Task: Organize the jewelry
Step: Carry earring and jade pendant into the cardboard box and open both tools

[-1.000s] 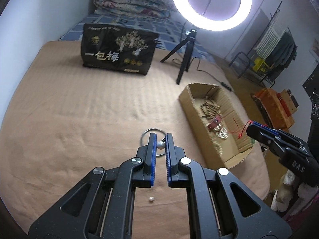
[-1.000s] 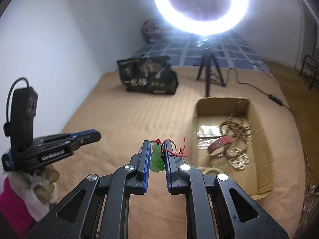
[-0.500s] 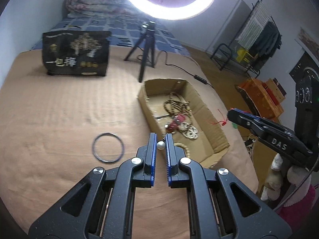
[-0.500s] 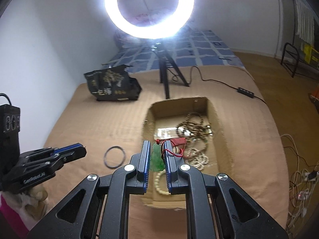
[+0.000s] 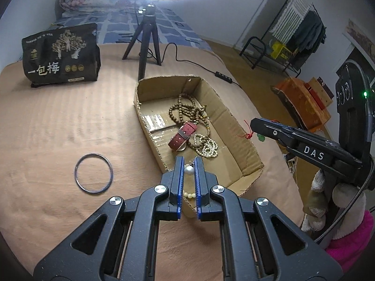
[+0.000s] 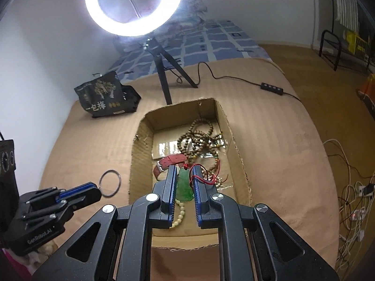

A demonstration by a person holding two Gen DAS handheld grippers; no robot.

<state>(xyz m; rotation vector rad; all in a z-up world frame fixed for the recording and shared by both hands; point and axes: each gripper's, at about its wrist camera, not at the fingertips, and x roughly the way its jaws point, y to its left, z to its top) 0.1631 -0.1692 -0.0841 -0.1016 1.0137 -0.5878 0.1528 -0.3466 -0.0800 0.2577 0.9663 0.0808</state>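
One cardboard box [image 5: 234, 126]. One dark ring [image 5: 93, 173], lower left. One red watch strap [image 5: 183, 135]. One black bag [image 5: 61, 56], upper left. One tripod [image 5: 146, 44]. Two grippers: left gripper [image 5: 189, 164], right gripper [image 6: 184, 172].

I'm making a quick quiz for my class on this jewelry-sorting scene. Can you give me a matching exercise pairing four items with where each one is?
Things:
1. pearl
2. green pendant
3. dark ring
4. red watch strap

Places:
A. lying on the tan bed cover, outside the box
B. lying inside the cardboard box
C. between the left gripper fingers
D. between the right gripper fingers

Pairs: 1-C, 2-D, 3-A, 4-B
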